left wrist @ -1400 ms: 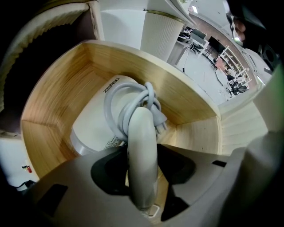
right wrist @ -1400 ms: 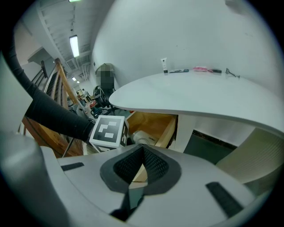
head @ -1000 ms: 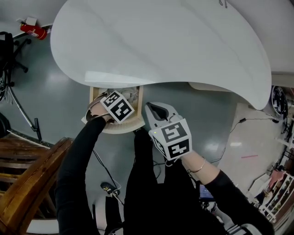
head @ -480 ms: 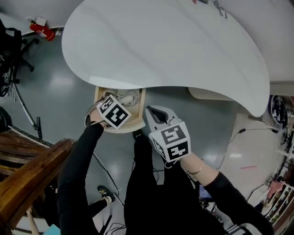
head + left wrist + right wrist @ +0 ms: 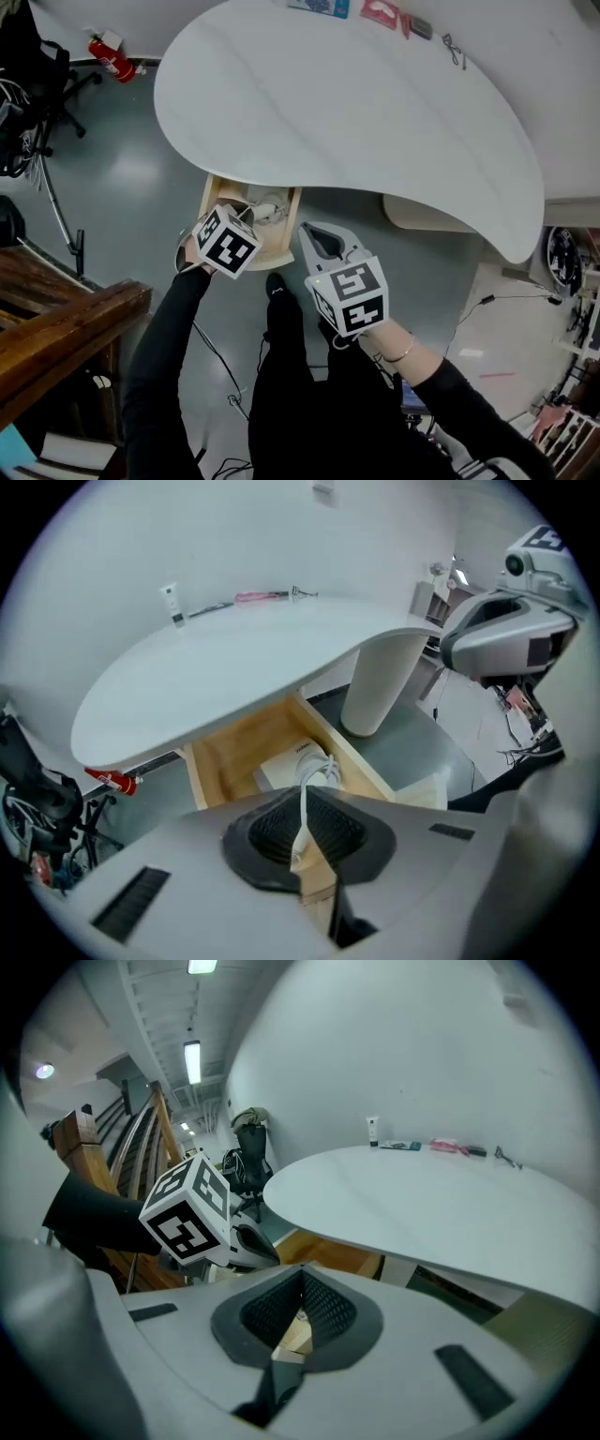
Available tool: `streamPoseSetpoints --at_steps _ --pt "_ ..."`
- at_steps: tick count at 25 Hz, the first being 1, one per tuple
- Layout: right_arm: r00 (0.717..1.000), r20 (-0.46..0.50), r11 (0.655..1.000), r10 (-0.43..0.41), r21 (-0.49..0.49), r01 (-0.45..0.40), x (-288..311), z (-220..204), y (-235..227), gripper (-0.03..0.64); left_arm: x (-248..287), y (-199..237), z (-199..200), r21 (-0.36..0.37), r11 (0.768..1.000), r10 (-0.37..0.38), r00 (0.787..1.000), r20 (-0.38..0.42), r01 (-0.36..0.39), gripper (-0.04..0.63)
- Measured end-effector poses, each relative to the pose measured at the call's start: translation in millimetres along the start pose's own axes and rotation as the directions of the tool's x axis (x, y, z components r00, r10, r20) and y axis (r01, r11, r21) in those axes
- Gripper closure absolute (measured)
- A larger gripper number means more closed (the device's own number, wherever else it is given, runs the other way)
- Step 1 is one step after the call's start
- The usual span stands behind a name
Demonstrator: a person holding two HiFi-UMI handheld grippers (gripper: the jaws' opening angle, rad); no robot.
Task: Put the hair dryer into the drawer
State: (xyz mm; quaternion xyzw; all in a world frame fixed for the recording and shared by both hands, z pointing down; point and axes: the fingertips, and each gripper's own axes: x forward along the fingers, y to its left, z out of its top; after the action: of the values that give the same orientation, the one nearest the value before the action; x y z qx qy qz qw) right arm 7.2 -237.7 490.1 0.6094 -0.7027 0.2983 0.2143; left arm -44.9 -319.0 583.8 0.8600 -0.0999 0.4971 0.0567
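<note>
Left gripper view is showing the left gripper (image 5: 304,844), jaws having just been closing, nipping what seems to be the white cord (image 5: 302,806) trailing far and down to the hair dryer (image 5: 300,761) lying in the open drawer (image 5: 220,757), while the right gripper (image 5: 298,1321), farther off, is hanging pinched together, empty.

White hair dryer (image 5: 317,767) lies inside open light-wood drawer (image 5: 220,757); its white cord (image 5: 302,813) rises out.

white table (image 5: 356,112) and cord (image 5: 302,814), pale wooden drawer (image 5: 230,757)
</note>
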Motion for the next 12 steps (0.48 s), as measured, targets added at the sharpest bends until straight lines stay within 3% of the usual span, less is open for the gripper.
streamPoseSetpoints --at_steps 7,12 --pt "0.999 0.043 0.999 0.030 -0.037 -0.029 -15.4 13.7 2.7 0.615 -39.4 -8.1 17.0 -0.165 0.986 0.042 0.990 0.135 -0.019 0.586" --pt "0.996 0.074 0.997 0.051 -0.066 -0.046 -30.5 19.7 5.3 0.615 -76.7 -14.3 31.3 -0.293 0.955 0.137 0.951 0.277 -0.053 0.586"
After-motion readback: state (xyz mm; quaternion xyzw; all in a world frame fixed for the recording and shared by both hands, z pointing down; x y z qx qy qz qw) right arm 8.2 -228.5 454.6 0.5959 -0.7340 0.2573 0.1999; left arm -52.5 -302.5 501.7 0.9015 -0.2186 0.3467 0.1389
